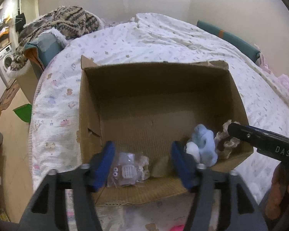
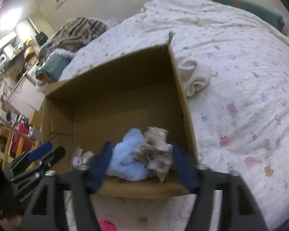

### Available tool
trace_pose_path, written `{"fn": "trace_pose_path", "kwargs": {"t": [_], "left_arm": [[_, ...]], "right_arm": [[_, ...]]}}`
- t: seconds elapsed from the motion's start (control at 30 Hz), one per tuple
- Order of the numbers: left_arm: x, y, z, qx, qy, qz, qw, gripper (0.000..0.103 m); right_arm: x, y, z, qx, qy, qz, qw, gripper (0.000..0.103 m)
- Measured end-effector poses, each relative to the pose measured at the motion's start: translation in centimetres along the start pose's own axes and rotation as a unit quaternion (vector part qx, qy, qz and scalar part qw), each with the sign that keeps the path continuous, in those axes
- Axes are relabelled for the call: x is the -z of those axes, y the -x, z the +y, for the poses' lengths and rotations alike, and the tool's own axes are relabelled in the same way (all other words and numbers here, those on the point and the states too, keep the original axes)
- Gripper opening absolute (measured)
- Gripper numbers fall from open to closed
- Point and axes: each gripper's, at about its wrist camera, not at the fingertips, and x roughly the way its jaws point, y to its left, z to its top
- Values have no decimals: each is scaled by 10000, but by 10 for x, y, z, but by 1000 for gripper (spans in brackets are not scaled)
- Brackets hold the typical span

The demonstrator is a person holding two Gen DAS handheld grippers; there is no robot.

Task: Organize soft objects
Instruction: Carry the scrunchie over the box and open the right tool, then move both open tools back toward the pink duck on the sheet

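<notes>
Both grippers hang at the box's near edge

Left gripper (image 1: 142, 163) and right gripper (image 2: 142, 165) have jaws wide, holding nothing; blue toy (image 2: 129, 154) and packet (image 1: 127, 171) crowd the cardboard box's (image 1: 90, 100) near wall, far half open.

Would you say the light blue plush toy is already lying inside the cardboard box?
Yes, the light blue plush toy lies on the floor of the cardboard box, beside a brown-and-white soft item.

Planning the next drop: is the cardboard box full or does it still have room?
Mostly empty. The cardboard box holds only a light blue plush, a bagged toy and a brown-and-white one near its front; bare floor behind.
</notes>
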Motion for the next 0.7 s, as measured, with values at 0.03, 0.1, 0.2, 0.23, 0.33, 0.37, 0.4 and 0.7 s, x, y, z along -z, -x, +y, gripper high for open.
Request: {"fn": "trace_pose_path", "kwargs": {"t": [0.03, 0.1, 0.2, 0.23, 0.33, 0.37, 0.4, 0.7], "left_arm": [[-1, 1, 0, 31, 20, -9, 10000, 69], [-1, 1, -1, 75, 10, 8, 10000, 69], [-1, -1, -3, 29, -71, 61, 10000, 69], [-1, -1, -4, 30, -81, 66, 9999, 69], [0, -1, -4, 19, -95, 39, 9999, 69], [0, -1, -4, 4, -99, 36, 9999, 69], [0, -1, -5, -16, -101, 43, 9999, 69], [-2, 8, -2, -46, -49, -12, 10000, 69]], "right_arm": [[-1, 0, 0, -4, 1, -9, 10000, 71], [-2, 0, -1, -8, -38, -2, 10000, 71], [-2, -1, -2, -25, -50, 25, 10000, 71], [-3, -1, -2, -25, -44, 19, 10000, 71], [-3, -2, -1, -23, -17, 11, 10000, 71], [-2, -2, -1, -22, -6, 11, 10000, 71], [-2, -2, -1, -18, 4, 18, 10000, 71], [0, 2, -4, -55, -137, -5, 9999, 71]]}}
